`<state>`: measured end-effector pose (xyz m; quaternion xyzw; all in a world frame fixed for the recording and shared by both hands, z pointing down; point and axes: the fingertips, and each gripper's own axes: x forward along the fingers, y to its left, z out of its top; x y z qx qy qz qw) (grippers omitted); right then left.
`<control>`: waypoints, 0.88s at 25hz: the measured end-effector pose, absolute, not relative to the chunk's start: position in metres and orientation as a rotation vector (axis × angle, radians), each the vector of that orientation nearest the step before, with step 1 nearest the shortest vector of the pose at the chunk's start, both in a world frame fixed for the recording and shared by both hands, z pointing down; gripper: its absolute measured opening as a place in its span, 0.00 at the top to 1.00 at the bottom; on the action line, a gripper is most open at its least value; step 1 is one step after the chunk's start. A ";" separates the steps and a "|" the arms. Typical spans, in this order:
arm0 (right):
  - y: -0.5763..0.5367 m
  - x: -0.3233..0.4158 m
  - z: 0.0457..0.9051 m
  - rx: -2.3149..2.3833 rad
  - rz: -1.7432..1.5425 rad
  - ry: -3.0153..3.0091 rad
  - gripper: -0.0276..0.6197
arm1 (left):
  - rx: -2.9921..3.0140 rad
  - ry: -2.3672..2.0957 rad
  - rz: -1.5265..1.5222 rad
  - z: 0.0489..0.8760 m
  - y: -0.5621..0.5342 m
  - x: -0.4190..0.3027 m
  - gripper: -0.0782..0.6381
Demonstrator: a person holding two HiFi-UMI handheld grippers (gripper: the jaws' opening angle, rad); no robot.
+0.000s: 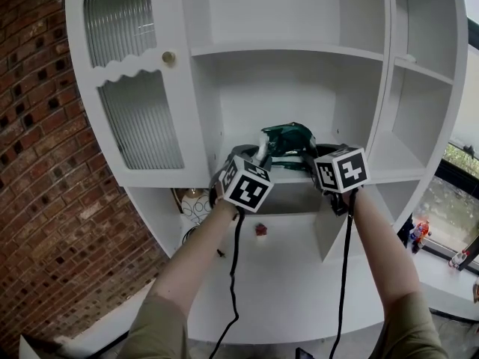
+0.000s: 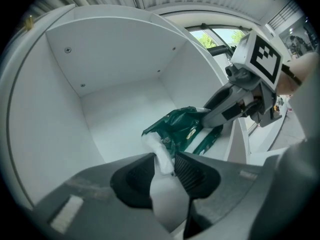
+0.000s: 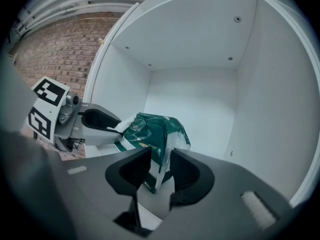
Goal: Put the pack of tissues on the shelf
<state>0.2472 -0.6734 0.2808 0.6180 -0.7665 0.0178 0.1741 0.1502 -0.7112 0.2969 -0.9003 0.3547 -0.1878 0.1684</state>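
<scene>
Pack of tissues point(image 1: 288, 140): lies on shelf point(image 2: 115, 124), long axis left-right.
Left gripper point(image 2: 164, 159): part-open, white end between jaws, seemingly unclamped.
Right gripper point(image 3: 161, 154): part-open around green end, equally near.

Soft daylight lights the white shelf point(image 1: 284, 51) evenly; gripper views bend and darken at the edges.

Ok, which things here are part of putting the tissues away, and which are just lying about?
In the job: pack of tissues, shelf, left gripper, right gripper.
Just around: small red object, patterned round object, glass door.
</scene>
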 end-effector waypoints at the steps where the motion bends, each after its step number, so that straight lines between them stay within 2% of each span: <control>1: -0.673 0.247 0.280 1.754 0.048 -2.177 0.76 | -2.568 1.005 -0.534 0.297 -0.711 0.150 0.69; 3: -0.672 0.245 0.280 1.758 0.038 -2.186 0.72 | -2.588 0.990 -0.530 0.298 -0.709 0.150 0.67; 5: -0.672 0.245 0.278 1.765 0.024 -2.195 0.67 | -2.609 0.967 -0.527 0.297 -0.707 0.152 0.48; 11: -0.672 0.246 0.276 1.796 0.014 -2.210 0.63 | -2.594 0.955 -0.521 0.296 -0.704 0.154 0.47; 18: -0.670 0.245 0.269 1.827 -0.023 -2.252 0.43 | -2.639 0.959 -0.489 0.295 -0.701 0.154 0.47; 22: -0.665 0.247 0.263 1.862 -0.048 -2.289 0.40 | -2.654 0.964 -0.456 0.292 -0.699 0.153 0.47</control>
